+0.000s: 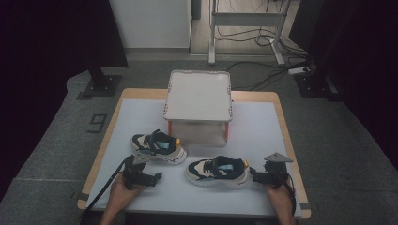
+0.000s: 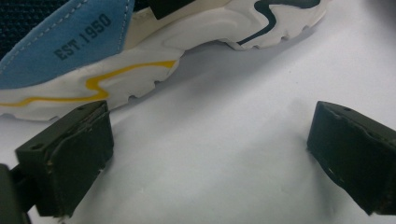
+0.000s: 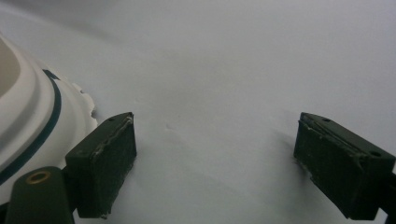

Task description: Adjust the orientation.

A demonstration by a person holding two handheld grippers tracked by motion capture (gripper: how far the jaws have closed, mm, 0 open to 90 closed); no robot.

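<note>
Two black, cream and blue sneakers lie on the white table top (image 1: 141, 117). The left sneaker (image 1: 158, 146) lies just beyond my left gripper (image 1: 156, 176). In the left gripper view its blue side panel and white sole (image 2: 140, 70) fill the upper left, and my left gripper (image 2: 212, 135) stands open over bare table. The right sneaker (image 1: 217, 171) has its heel close to my right gripper (image 1: 255, 176). My right gripper (image 3: 217, 140) is open too, with the sneaker's cream sole (image 3: 32, 121) just outside one jaw and nothing between the jaws.
A pale box (image 1: 198, 105) with red corners stands at the middle back of the table, just behind the sneakers. A person's hands hold both grippers at the near edge. Beyond the table are grey floor, a stand's legs (image 1: 244, 28) and cables.
</note>
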